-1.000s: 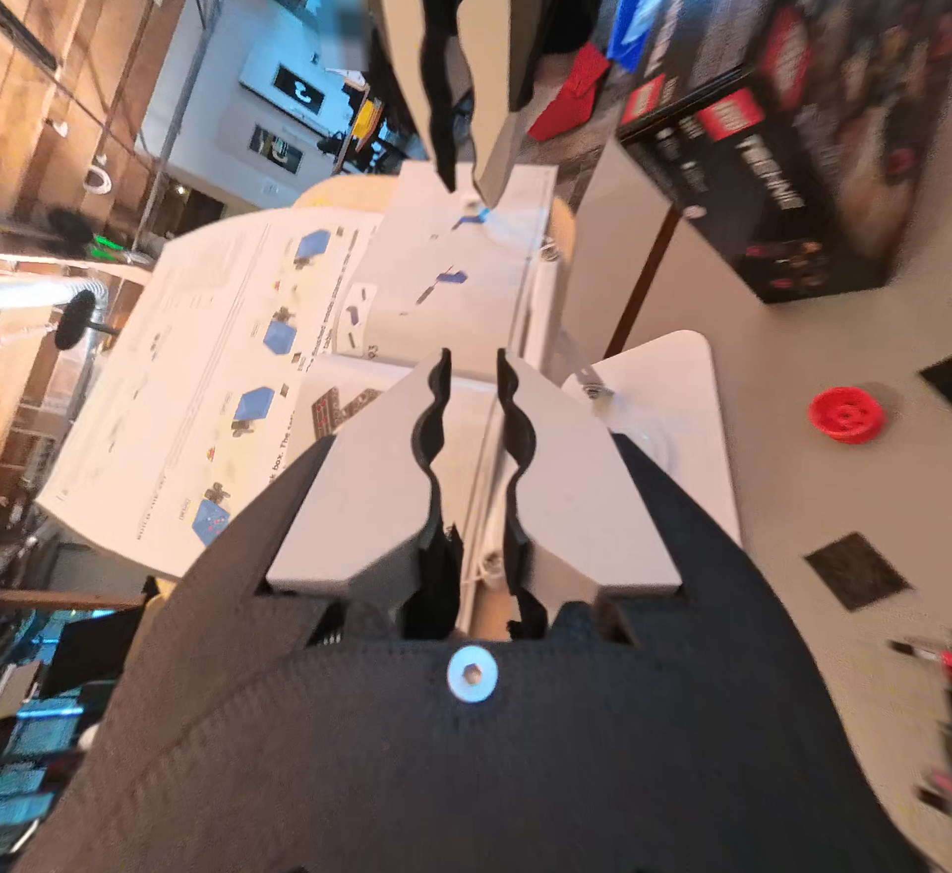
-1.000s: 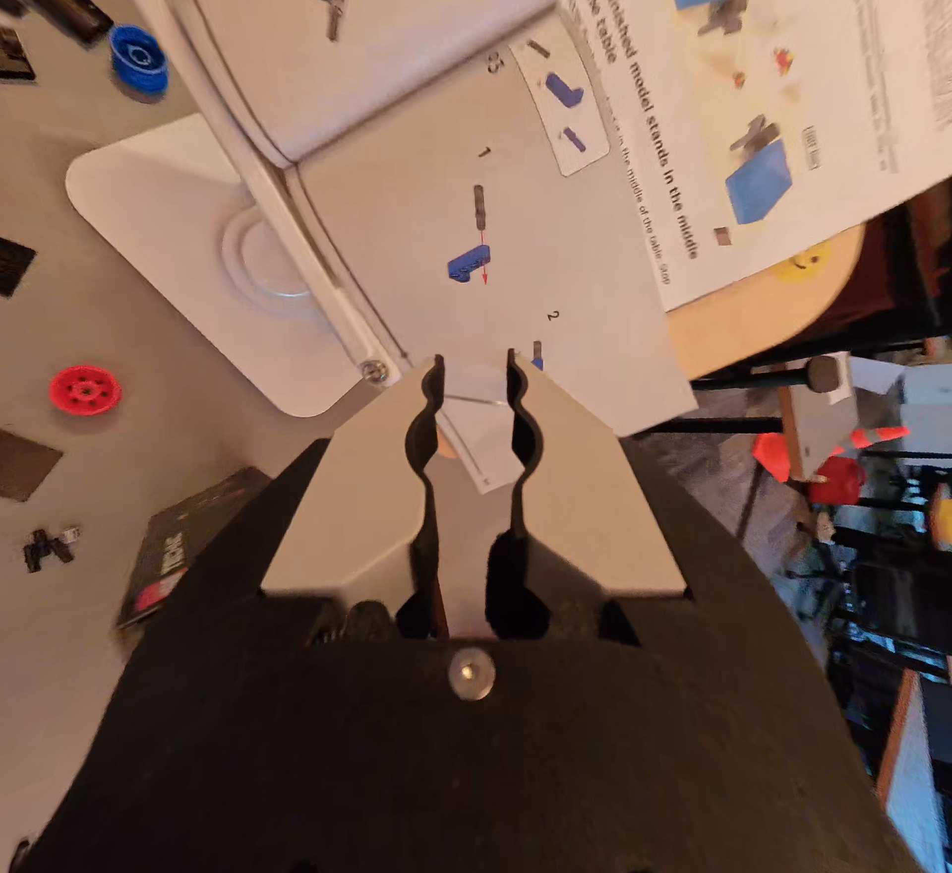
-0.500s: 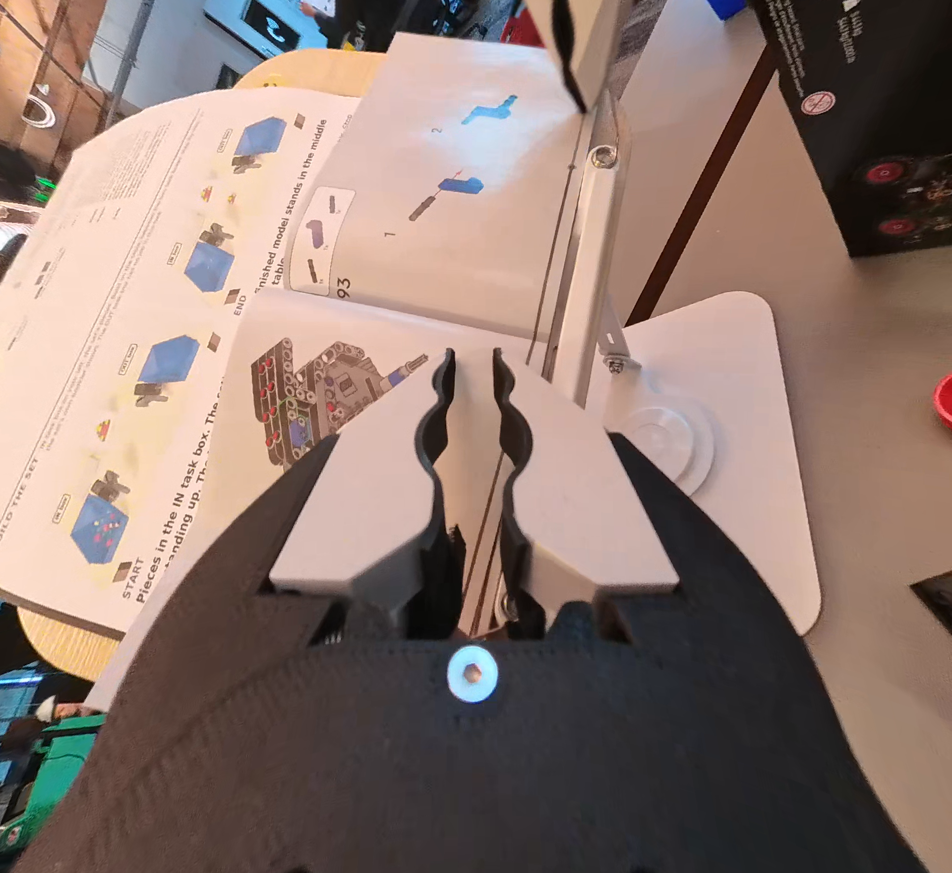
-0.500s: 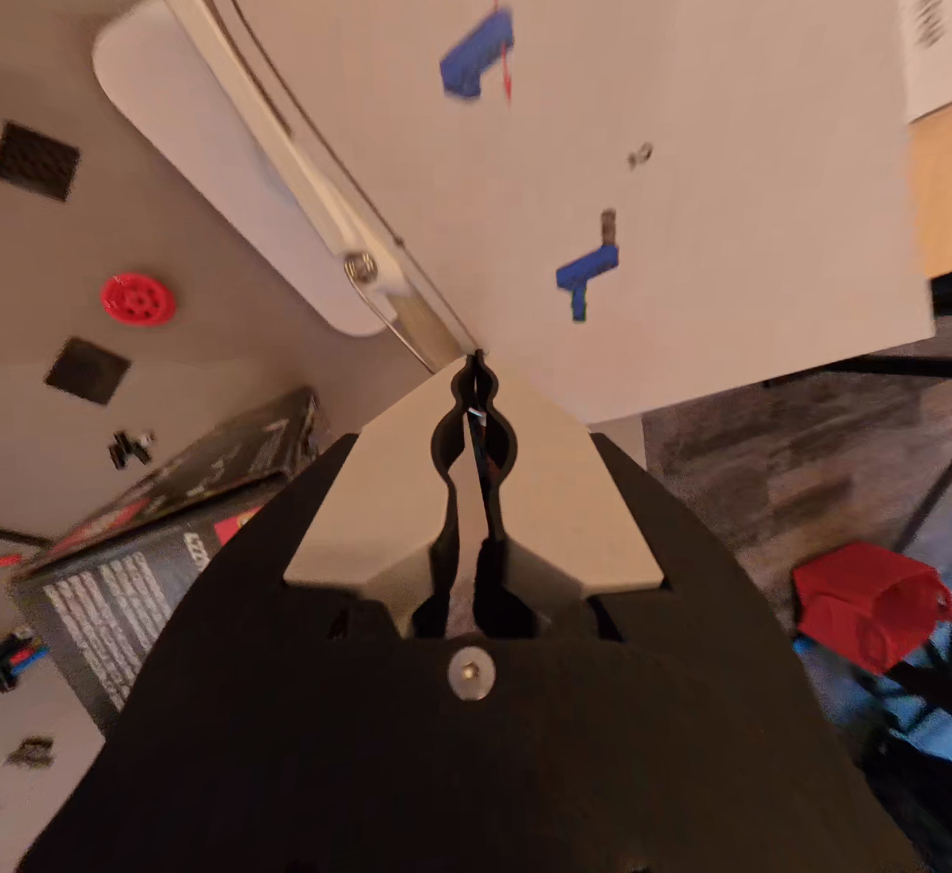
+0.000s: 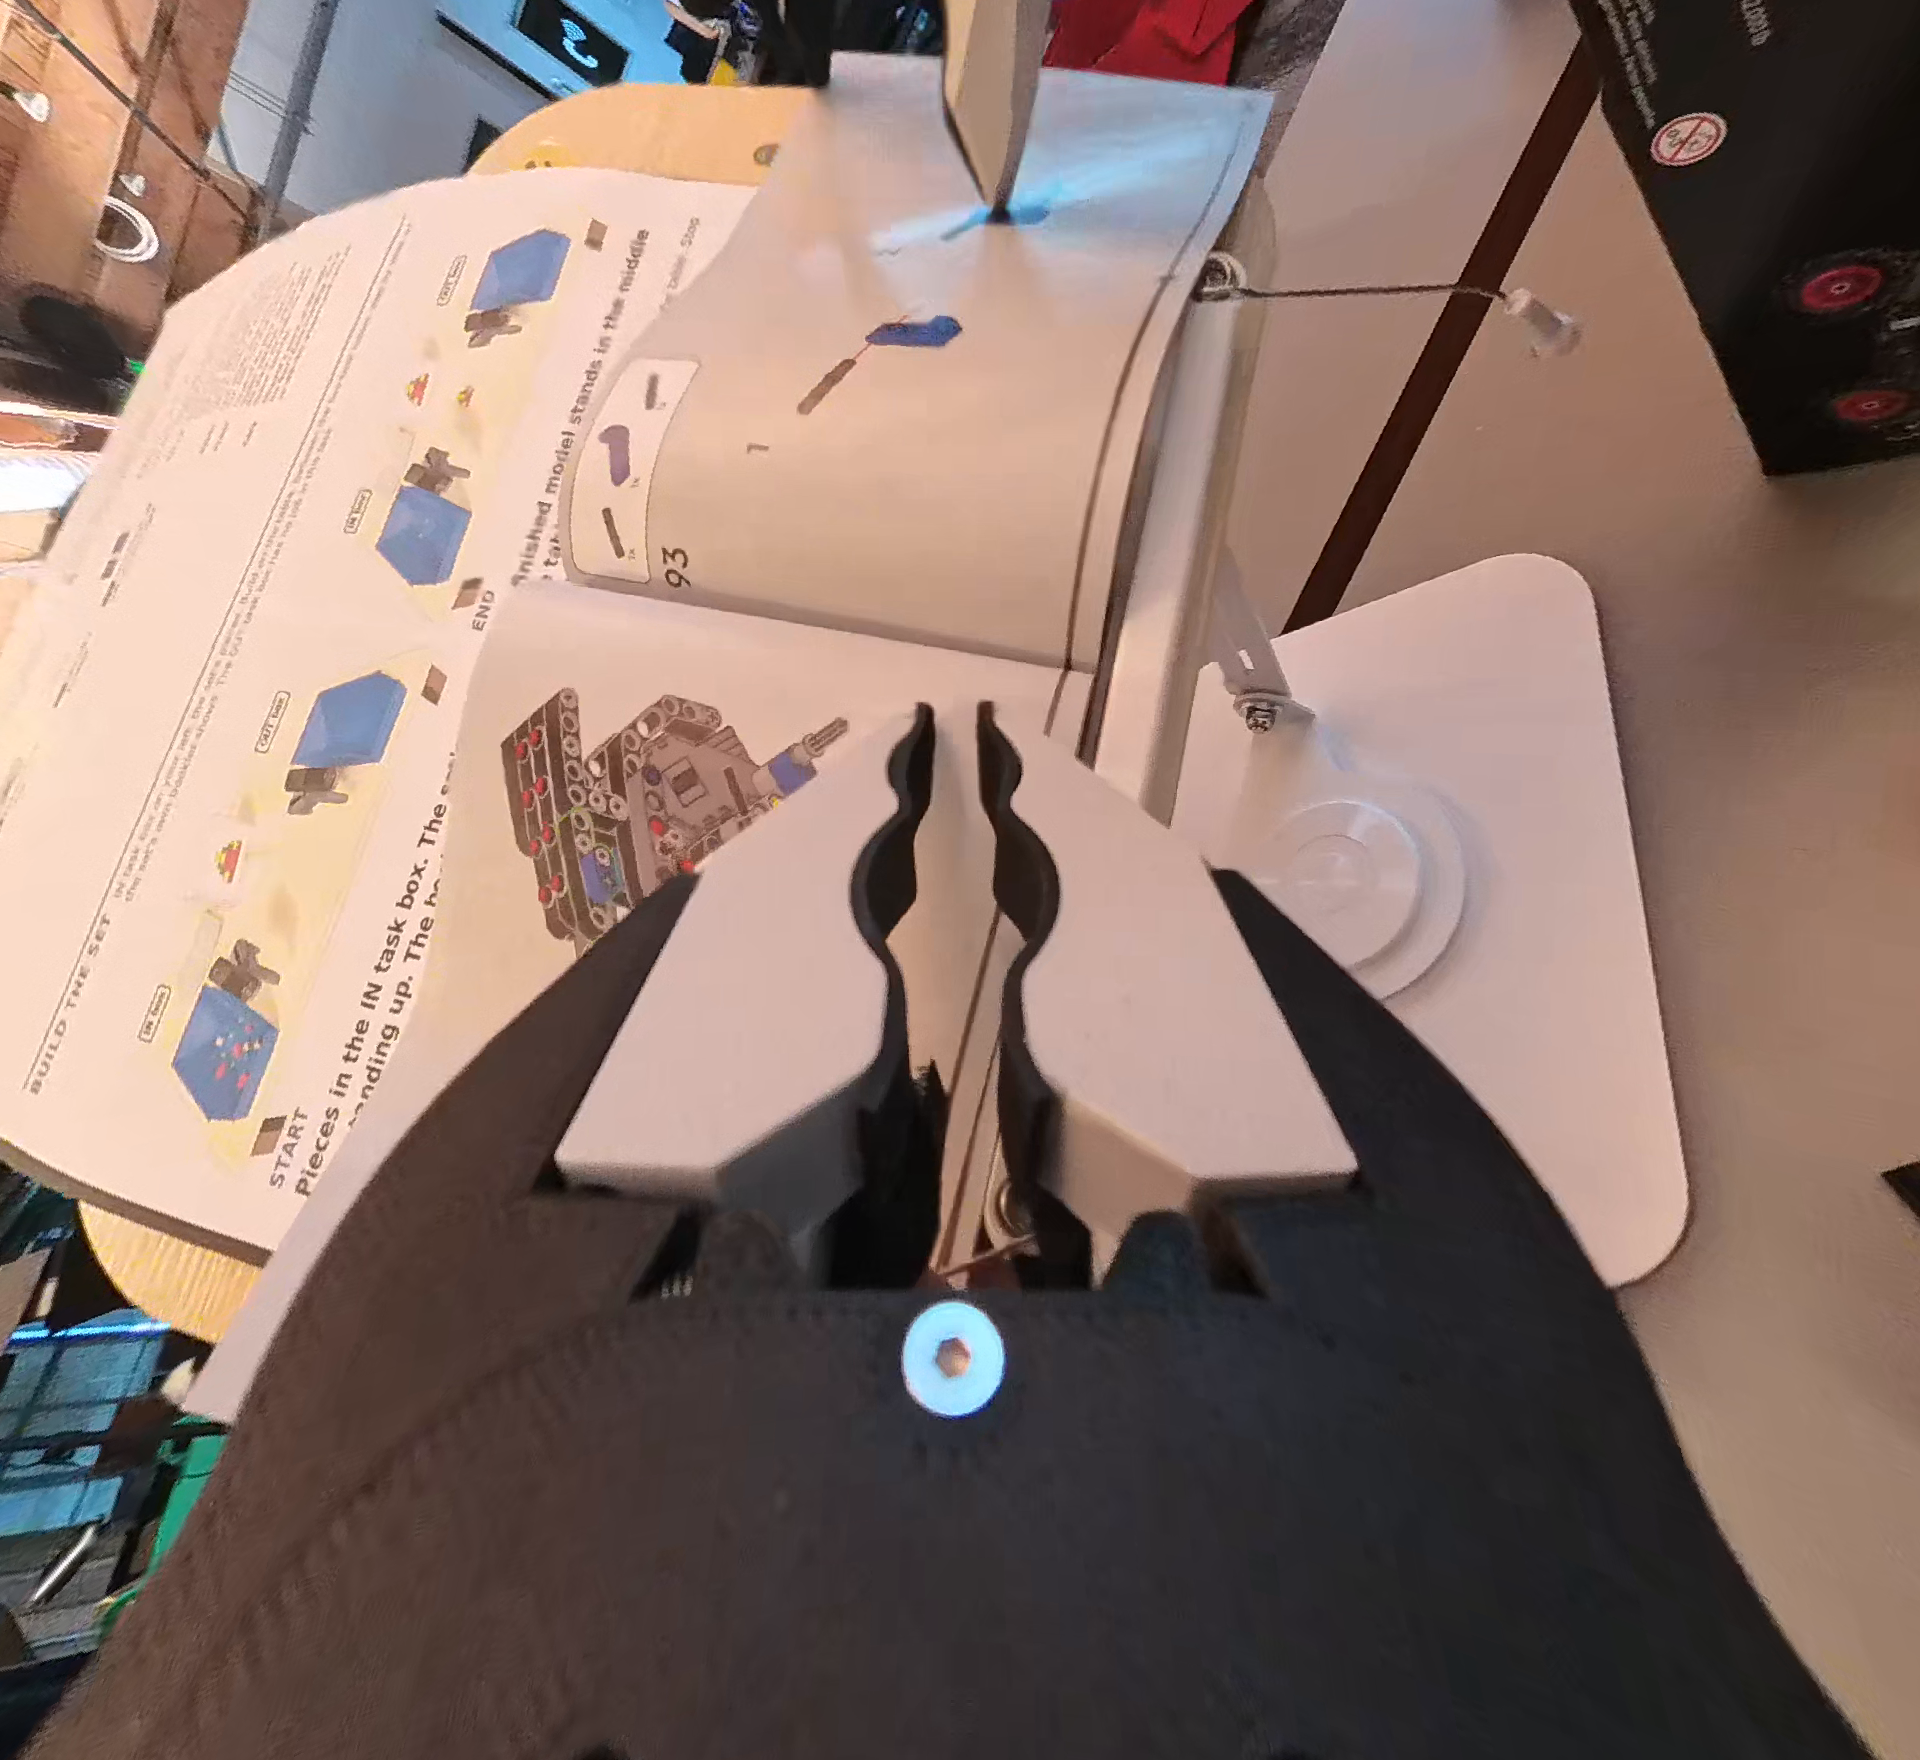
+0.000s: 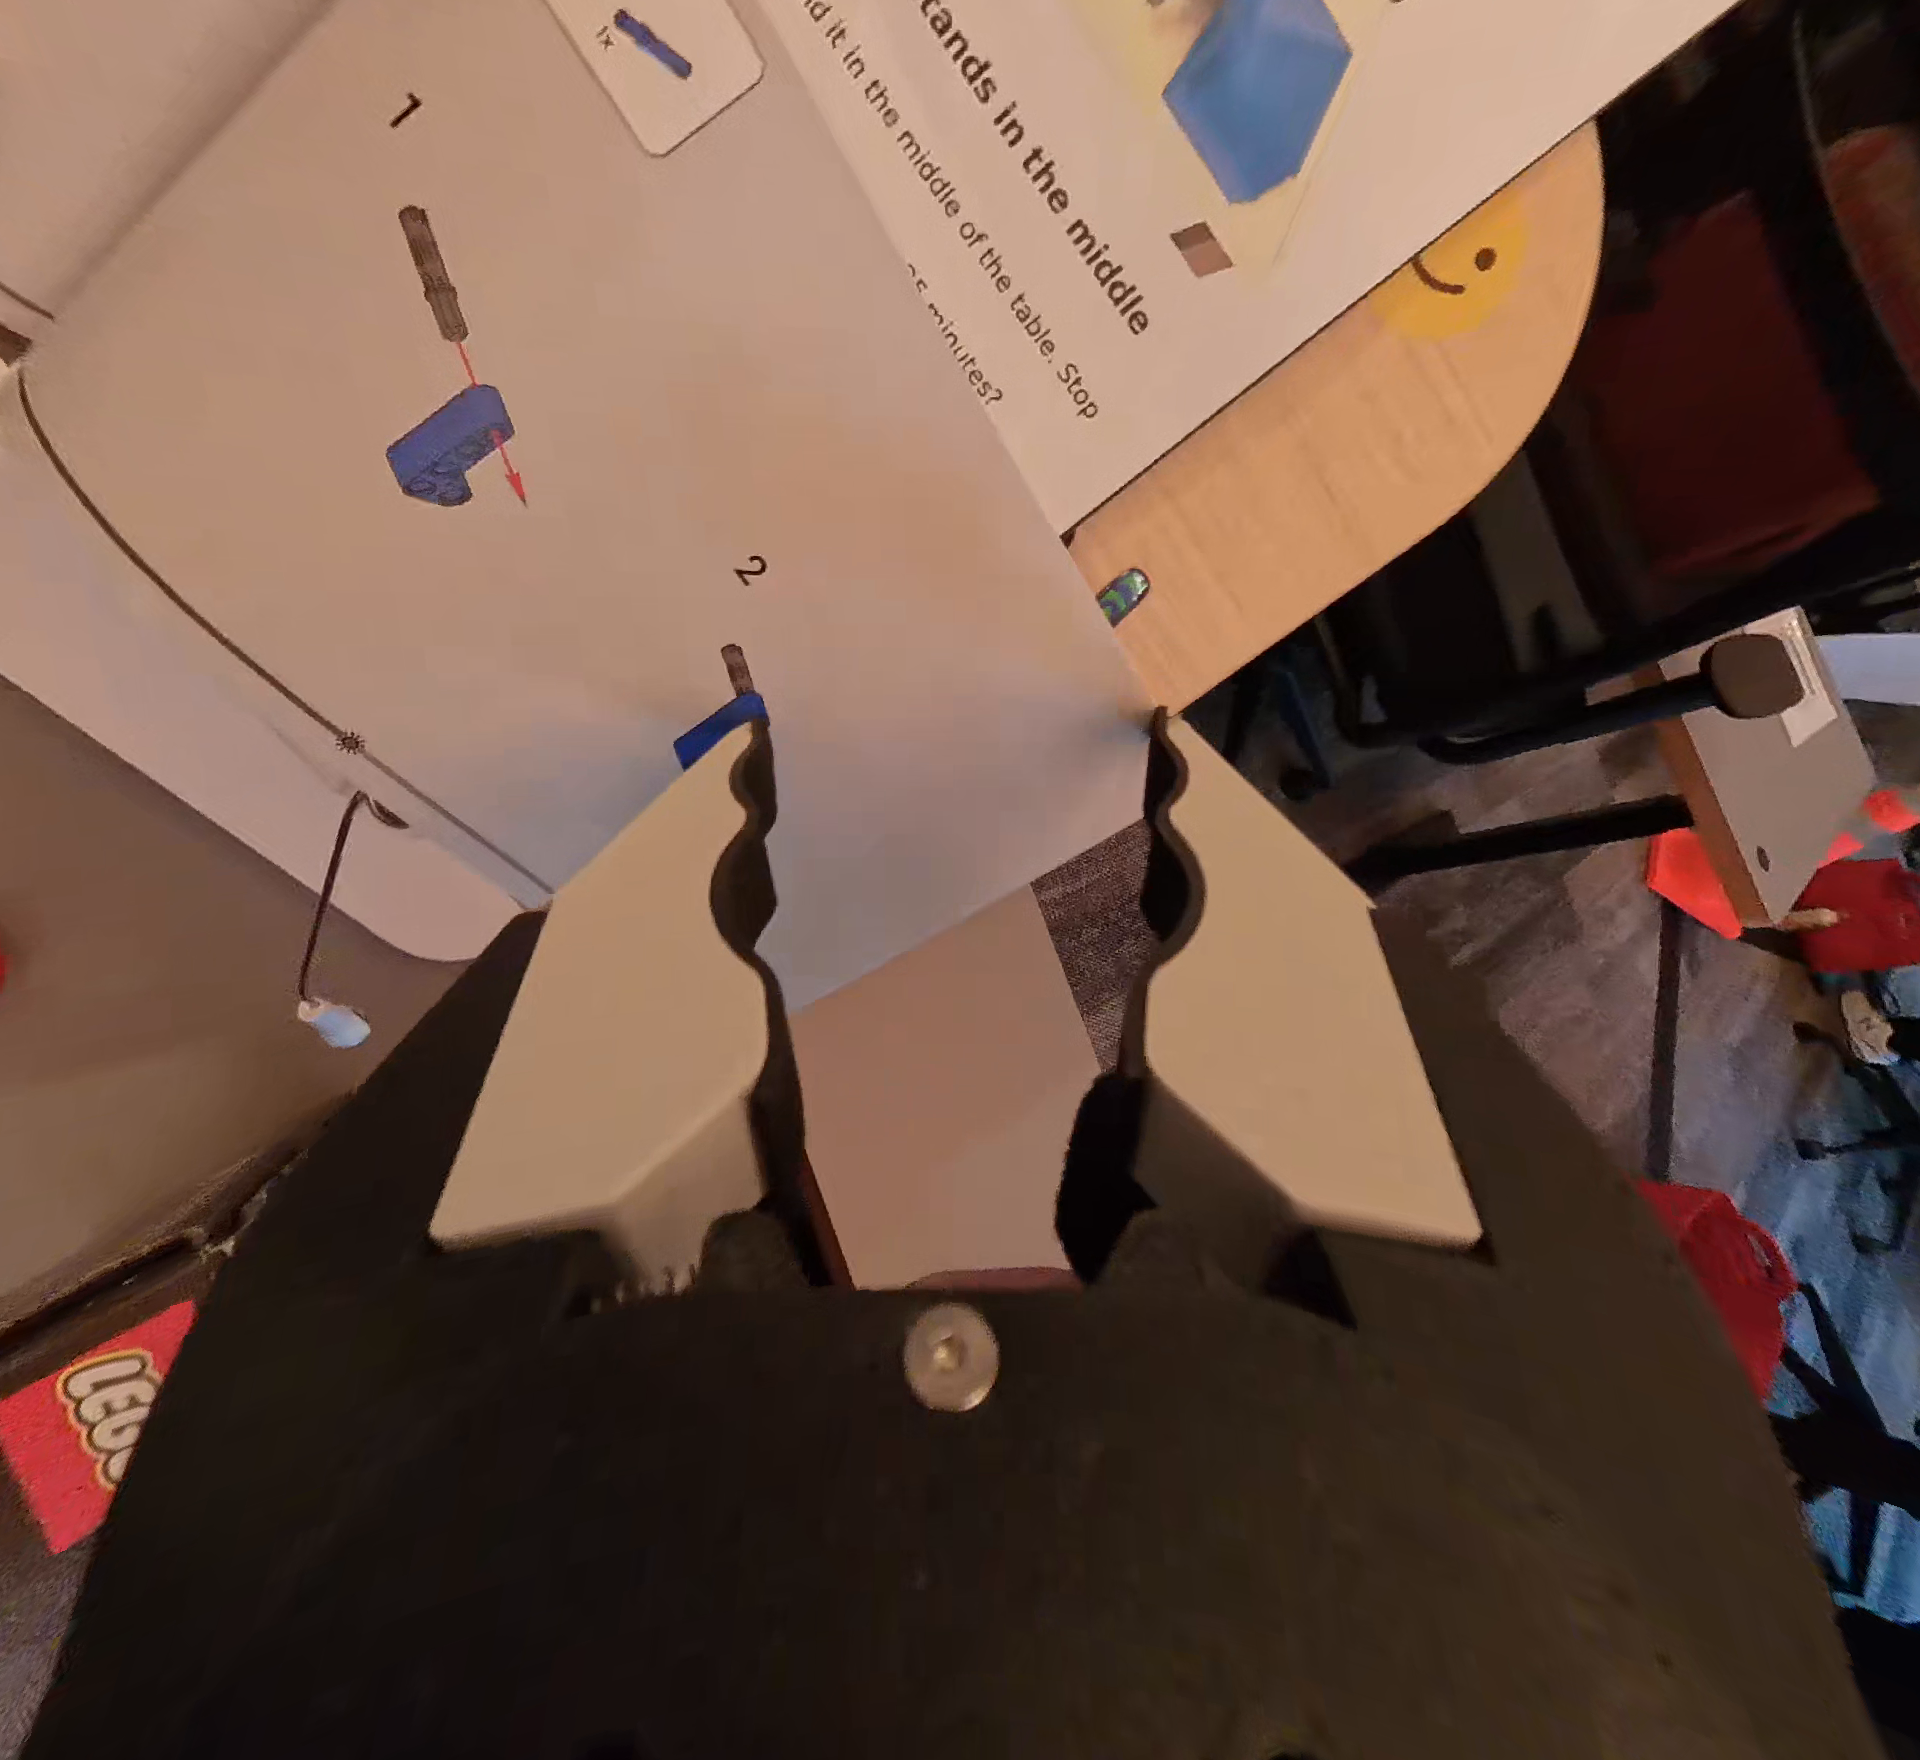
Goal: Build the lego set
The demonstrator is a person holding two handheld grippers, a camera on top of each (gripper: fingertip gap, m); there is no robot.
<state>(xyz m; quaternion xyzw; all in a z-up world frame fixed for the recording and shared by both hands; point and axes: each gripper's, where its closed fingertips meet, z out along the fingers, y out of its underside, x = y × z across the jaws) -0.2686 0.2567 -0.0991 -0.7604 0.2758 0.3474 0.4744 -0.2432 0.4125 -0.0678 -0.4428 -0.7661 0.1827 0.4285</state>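
The table (image 5: 1714,505) carries a white book stand (image 5: 1475,879) with the instruction booklet (image 5: 883,505) open on it, a larger printed sheet (image 5: 260,567) lying partly under the booklet, and the black set box (image 5: 1766,152) at the far right of the left wrist view; no loose brick and no part of the model shows in either view, so where the pieces lie cannot be told from here, only their printed pictures.

The step in hand looks like page handling rather than building; the right gripper (image 6: 956,744) has its fingers spread wide apart, straddling the lower corner of the right-hand page (image 6: 623,463), empty; the left gripper (image 5: 948,723) hovers over the lower page near the spine, its fingers drawn close with a narrow slit between them, nothing in them.

Next, I judge, the page must lie flat and be pinned, perhaps by the stand's wire page clip (image 5: 1371,292), which sticks out sideways off the paper; then the blue piece and pin drawn on that page must be found.

Hidden: the right gripper's fingers cover part of the second drawing; the left gripper's body covers the booklet's lower edge; the box is cut off by both frames.
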